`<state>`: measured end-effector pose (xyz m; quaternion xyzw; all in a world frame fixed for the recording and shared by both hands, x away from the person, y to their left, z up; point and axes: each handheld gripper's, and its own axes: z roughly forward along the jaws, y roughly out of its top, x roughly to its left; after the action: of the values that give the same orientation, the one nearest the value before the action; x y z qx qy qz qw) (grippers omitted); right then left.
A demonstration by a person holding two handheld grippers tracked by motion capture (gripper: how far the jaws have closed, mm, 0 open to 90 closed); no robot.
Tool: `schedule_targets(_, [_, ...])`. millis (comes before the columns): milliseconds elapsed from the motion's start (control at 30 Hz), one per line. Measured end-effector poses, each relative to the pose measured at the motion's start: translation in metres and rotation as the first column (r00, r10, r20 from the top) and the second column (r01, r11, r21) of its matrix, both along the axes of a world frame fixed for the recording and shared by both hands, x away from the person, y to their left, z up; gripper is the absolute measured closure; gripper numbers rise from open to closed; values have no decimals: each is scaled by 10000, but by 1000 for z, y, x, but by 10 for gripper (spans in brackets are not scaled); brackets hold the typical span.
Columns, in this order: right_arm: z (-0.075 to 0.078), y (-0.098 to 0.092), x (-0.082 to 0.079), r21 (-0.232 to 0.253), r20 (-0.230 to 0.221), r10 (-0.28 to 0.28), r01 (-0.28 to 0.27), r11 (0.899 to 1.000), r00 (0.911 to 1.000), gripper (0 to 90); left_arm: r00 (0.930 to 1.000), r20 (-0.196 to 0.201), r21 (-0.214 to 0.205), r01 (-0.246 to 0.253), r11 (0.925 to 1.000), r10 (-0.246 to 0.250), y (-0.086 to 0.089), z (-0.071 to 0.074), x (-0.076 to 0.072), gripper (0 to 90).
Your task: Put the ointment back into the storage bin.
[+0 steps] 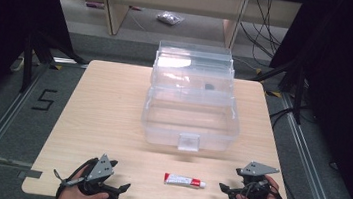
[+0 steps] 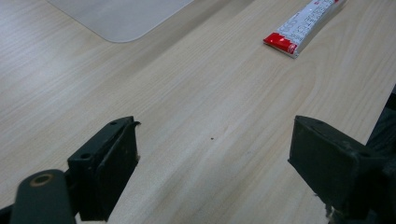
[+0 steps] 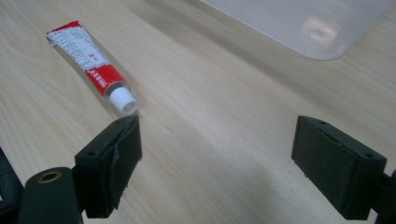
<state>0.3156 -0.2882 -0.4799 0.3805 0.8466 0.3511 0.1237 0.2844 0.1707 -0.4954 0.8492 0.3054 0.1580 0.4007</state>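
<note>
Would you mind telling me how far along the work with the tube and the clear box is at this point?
Done: the clear box stands open on the table. In hand: nothing; the left gripper and right gripper are both open and rest either side of the red-and-white tube, which lies flat, capped, near the front edge. Left: probably everything, namely gripping the tube and, likely, putting it in the box.
</note>
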Motion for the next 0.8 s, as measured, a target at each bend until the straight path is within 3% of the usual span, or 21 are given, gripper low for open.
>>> schedule_targets(100, [0,2,-2,21,-116,-183,183,9998,9998,170,10000,14,155,0,9999,0,1,0,1,150])
schedule_targets(167, [0,3,-1,-103,-16,65,-65,9999,10000,178,10000,22,123,-13,9999,12,0,0,1,150])
schedule_targets(233, [2,5,-3,-155,-234,104,-108,9998,9997,182,10000,39,106,-25,9999,24,0,0,0,150])
schedule_targets(333, [7,6,0,-498,-11,489,-489,9976,9988,192,9999,101,75,-27,10000,27,0,-1,1,150])
schedule_targets(400, [11,7,1,-711,-173,694,-705,9950,9974,203,10000,69,-25,-26,10000,26,0,-1,0,150])
schedule_targets(433, [10,10,2,-598,108,705,-697,9958,9975,206,9999,98,105,-27,9999,26,0,-1,1,150])
schedule_targets(467, [10,10,2,-598,108,705,-697,9958,9975,206,9999,98,105,-27,9999,26,0,-1,1,150])
schedule_targets(500, [15,15,3,-907,-167,1069,-1079,9900,9941,205,10000,-8,30,3,10000,-3,1,-1,1,150])
schedule_targets(533, [16,16,5,-1001,-42,1301,-1299,9865,9915,207,9999,-157,168,17,9999,-15,2,-1,2,150])
schedule_targets(567, [16,16,5,-1001,-42,1301,-1299,9865,9915,207,9999,-157,168,17,9999,-15,2,-1,2,150])
schedule_targets(600, [20,22,6,-1199,-111,1548,-1550,9806,9879,210,10000,82,132,-39,9999,38,1,-1,1,150])
schedule_targets(733, [26,28,8,-1452,-313,1746,-1773,9734,9841,216,9999,96,95,-71,9999,71,1,-1,1,150])
schedule_targets(800, [34,37,11,-1740,-376,2078,-2111,9618,9775,227,9999,16,-1,-167,9999,167,0,-2,1,150])
